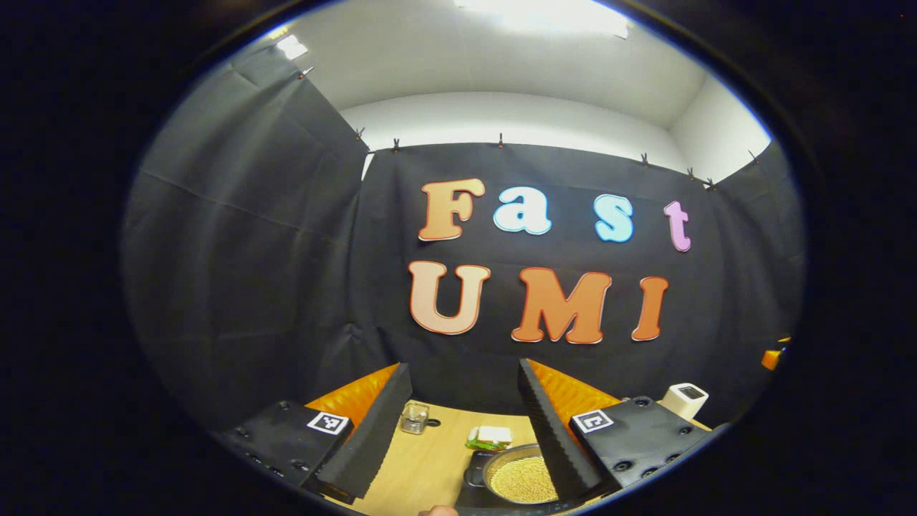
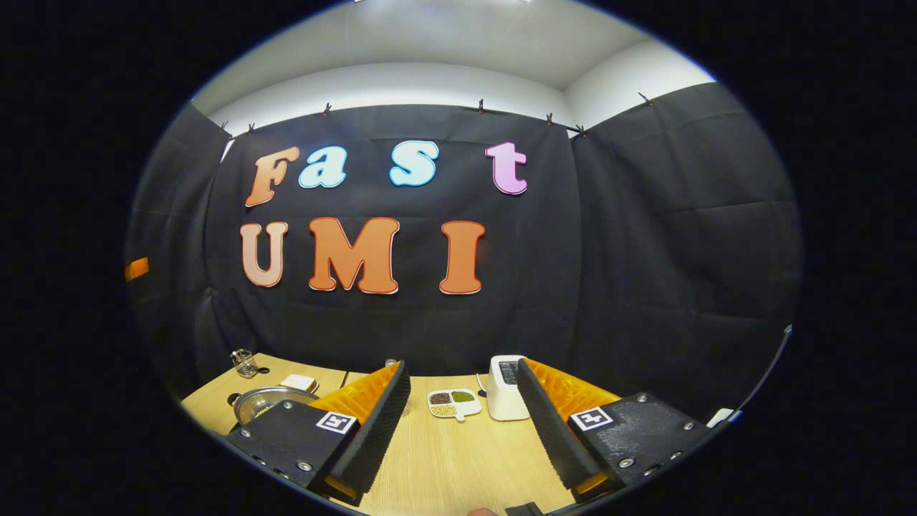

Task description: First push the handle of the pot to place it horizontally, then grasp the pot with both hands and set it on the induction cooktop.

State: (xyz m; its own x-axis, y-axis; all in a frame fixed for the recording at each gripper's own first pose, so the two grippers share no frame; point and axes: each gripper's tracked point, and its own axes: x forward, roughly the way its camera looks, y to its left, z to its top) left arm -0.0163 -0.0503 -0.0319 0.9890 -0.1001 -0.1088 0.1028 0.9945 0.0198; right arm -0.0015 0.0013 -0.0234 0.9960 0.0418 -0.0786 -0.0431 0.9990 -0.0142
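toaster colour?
White, with a dark top slot; the toaster shows best in the right gripper view.

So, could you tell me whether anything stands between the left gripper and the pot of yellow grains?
Nothing visible does. The open left gripper hangs above the wooden table; the round metal pot lies below and ahead, already on the black cooktop.

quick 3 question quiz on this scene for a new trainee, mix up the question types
1. True or false: the left gripper is shut on the pot.
2. What does the pot hold: A water, B yellowish grains, C nothing?
3. In the right gripper view, which white appliance stands between the fingers of the right gripper, beside the divided dish?

Key: 1 false, its jaws stand open. 2 B. 3 the toaster.
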